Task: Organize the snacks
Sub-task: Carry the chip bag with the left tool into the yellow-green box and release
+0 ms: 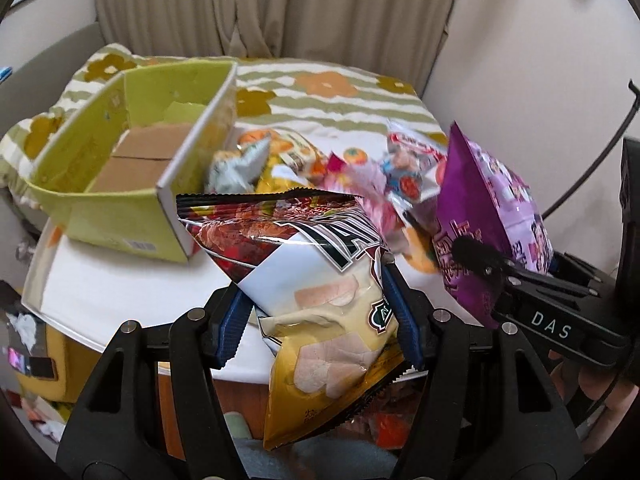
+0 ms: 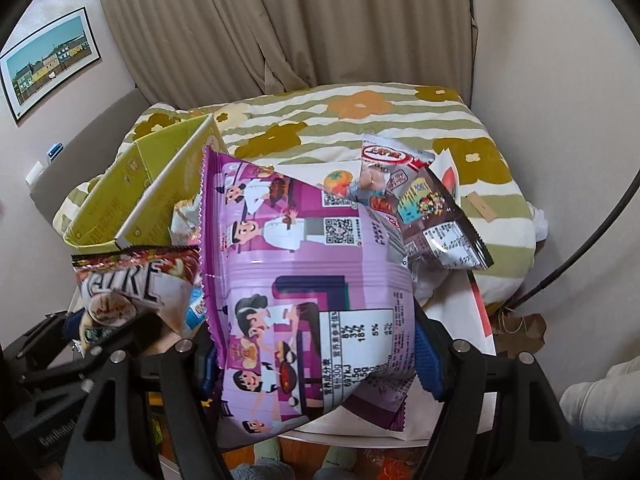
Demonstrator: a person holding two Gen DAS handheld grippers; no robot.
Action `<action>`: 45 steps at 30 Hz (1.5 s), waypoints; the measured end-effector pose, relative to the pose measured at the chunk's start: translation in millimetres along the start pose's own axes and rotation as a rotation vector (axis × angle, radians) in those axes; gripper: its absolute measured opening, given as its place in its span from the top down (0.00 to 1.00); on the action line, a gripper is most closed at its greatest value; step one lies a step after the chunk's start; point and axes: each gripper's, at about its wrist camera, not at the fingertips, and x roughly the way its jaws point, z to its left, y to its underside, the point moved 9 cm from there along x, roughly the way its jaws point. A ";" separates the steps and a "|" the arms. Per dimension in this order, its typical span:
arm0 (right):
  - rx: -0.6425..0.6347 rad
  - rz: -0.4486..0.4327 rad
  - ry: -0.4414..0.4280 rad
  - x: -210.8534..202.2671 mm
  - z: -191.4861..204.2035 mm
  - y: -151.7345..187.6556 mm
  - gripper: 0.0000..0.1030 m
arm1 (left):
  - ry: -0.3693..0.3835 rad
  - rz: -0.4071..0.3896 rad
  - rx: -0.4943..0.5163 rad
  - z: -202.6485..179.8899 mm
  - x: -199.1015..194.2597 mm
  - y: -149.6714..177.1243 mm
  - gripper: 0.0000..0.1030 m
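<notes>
Left gripper (image 1: 320, 312): jaws closed on the lower half of a crinkly foil chip bag, white and dark red above, yellow below (image 1: 316, 280); the blue pads (image 1: 234, 320) dent its sides and the bag hangs clear of the white tabletop (image 1: 100, 296). Right gripper (image 2: 316, 356): jaws pinch a glossy purple snack bag printed with cartoon chefs (image 2: 304, 280), also lifted. We judge both holds shallow: air-filled film is slippery, so a quick swing or tilt could let either bag slide out or rotate in the pads. The two bags sit close, edges nearly touching, so bringing the hands together may knock one loose. Just beyond lies the loose pile of small mixed snack packets (image 1: 344, 168); a low carry would drag through it and scatter packets off the tabletop edge. The open lime-green cardboard box (image 1: 132, 168), the likely destination, stands at the left; a bag catching its near wall could tip or shove it.
</notes>
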 end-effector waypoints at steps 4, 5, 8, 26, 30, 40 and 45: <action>-0.017 -0.003 -0.018 -5.5 7.3 -10.2 0.31 | -0.026 -0.040 -0.030 19.0 -22.4 -11.6 0.43; -0.025 -0.003 -0.023 -7.0 9.7 -13.2 0.31 | -0.032 -0.052 -0.044 25.8 -29.7 -16.4 0.43; -0.067 -0.010 -0.034 -12.9 26.1 -27.4 0.31 | -0.068 -0.086 -0.077 53.5 -45.8 -34.6 0.43; -0.152 0.002 -0.153 54.8 213.4 -128.0 0.31 | -0.128 -0.049 -0.058 264.8 -18.2 -159.2 0.42; -0.113 0.042 -0.143 82.2 246.6 -133.5 0.31 | -0.089 0.016 -0.009 292.9 14.9 -170.2 0.42; 0.008 0.109 -0.047 119.7 272.0 -139.3 0.31 | 0.005 0.096 0.129 306.2 55.7 -160.7 0.01; 0.014 0.143 -0.033 132.9 278.5 -135.8 0.31 | 0.005 0.100 0.119 316.9 49.7 -150.5 0.01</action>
